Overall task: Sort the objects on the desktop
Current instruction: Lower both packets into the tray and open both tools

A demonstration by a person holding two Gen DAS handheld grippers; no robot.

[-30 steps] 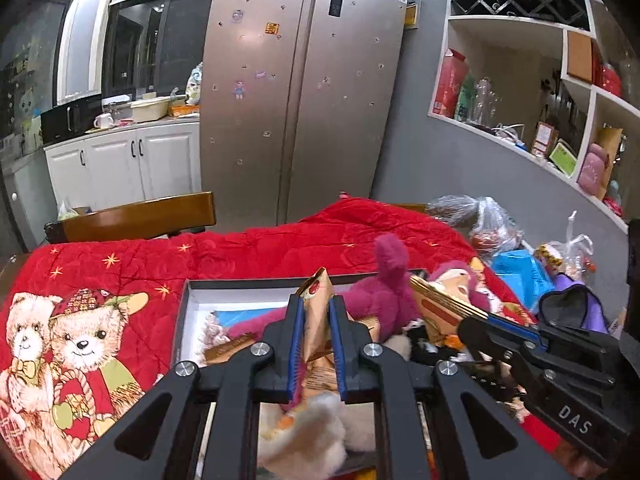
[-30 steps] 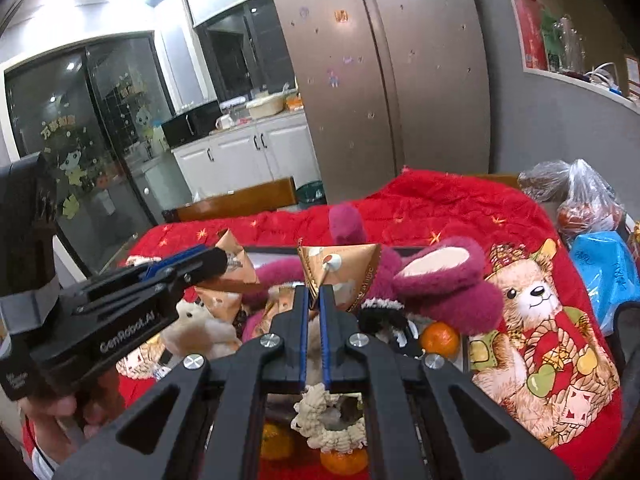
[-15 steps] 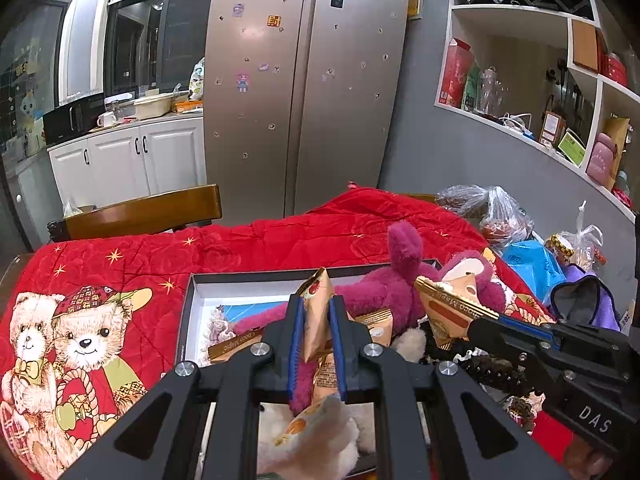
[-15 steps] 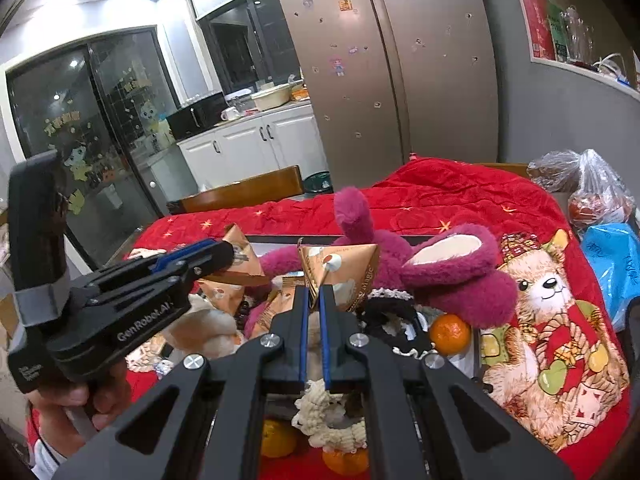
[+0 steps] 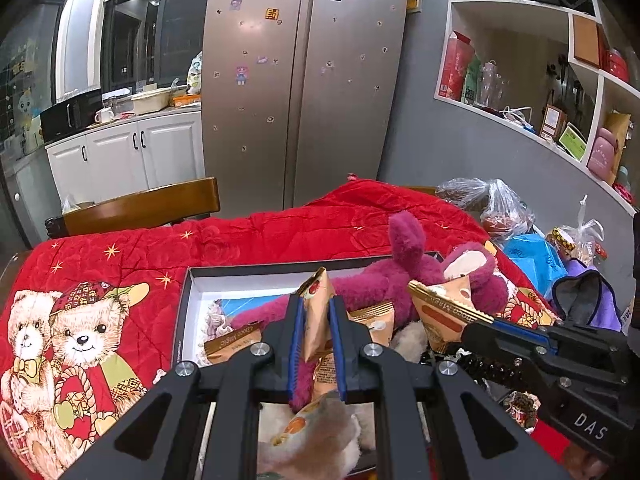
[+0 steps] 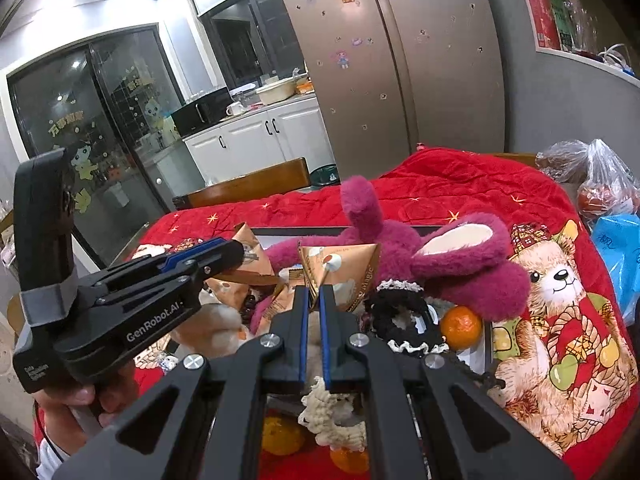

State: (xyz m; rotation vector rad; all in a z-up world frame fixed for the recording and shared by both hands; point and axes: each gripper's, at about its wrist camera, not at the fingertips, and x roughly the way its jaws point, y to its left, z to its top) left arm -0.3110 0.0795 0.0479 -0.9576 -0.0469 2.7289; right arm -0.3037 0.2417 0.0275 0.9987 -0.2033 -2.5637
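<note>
My left gripper (image 5: pixel 314 308) is shut on a tan snack packet (image 5: pixel 316 320) and holds it above a shallow box (image 5: pixel 240 272) full of things. My right gripper (image 6: pixel 313 294) is shut on a second tan triangular snack packet (image 6: pixel 340 268) over the same box. Each gripper shows in the other view, the right one (image 5: pixel 472 324) and the left one (image 6: pixel 236 254). A magenta plush toy (image 5: pixel 404 276) lies across the box, also in the right wrist view (image 6: pixel 452 264). More snack packets (image 5: pixel 232 344), a black scrunchie (image 6: pixel 400 320) and an orange (image 6: pixel 460 326) lie around it.
A red quilt with bear prints (image 5: pixel 80 320) covers the table. Plastic bags (image 5: pixel 504 212), a blue bag (image 5: pixel 532 256) and a purple cloth (image 5: pixel 588 296) sit at the right. A wooden chair back (image 5: pixel 140 208) stands behind the table, a fridge (image 5: pixel 296 80) beyond.
Both grippers have lifted a little with their packets, so more of the plush toy and box shows below them. Both grips are unchanged.
</note>
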